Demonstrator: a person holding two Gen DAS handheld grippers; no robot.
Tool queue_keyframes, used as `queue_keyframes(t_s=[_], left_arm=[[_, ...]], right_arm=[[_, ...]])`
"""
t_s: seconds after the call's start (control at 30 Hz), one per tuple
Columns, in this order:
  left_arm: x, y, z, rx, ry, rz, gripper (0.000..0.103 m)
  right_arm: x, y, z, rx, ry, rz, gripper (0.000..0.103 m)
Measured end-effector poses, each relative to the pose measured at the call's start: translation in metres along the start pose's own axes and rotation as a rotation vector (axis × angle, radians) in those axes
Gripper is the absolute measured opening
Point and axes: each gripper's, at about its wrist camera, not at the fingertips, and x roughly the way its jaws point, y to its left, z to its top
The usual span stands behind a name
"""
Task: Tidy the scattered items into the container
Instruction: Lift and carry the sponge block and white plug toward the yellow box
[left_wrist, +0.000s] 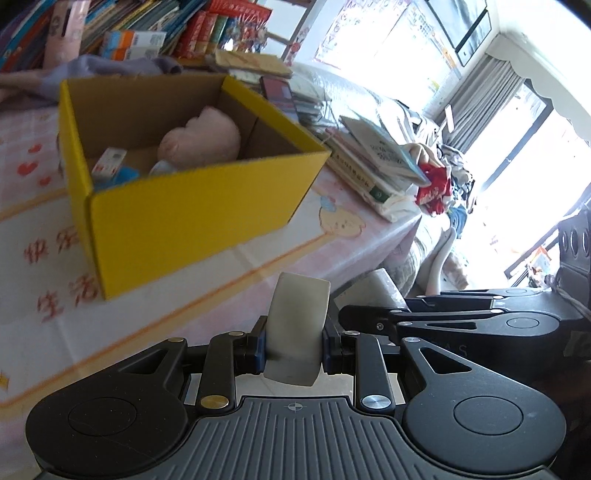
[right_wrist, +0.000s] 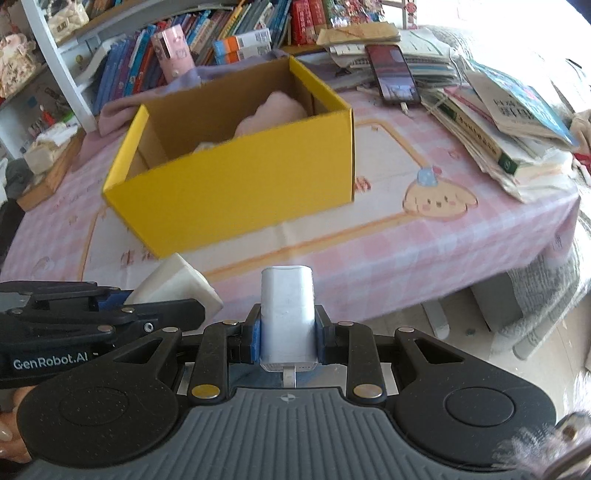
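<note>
The white lettering "GenRobot.AI" stands on the black side arm of the left gripper (right_wrist: 51, 363), seen from the right wrist view. On the pink checked tablecloth (left_wrist: 62, 254), large red Chinese characters are printed, among them "快乐" and "生活", blurred but legible. The spines and covers of the stacked paperback books (right_wrist: 491, 140) carry Chinese print too small and smeared to read.
</note>
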Motion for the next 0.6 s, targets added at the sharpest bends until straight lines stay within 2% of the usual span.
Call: queue_keyframes(t_s=[0.17,0.37,0.6], left_arm=[[0.004,-0.015,0.023,0.025,-0.054,0.039,0.025],[-0.006,-0.026,0.056,0.022,-0.181,0.094,0.025],[-0.007,-0.017,0.094,0.000,-0.250,0.225,0.025]], right_arm=[[0.000,-0.011,0.030,-0.050,-0.045,0.044,0.025],[-0.009,-0.015,0.076,-0.160,-0.145,0.112,0.025],[0.005,-0.014,0.131,-0.276,-0.219,0.199,0.025]])
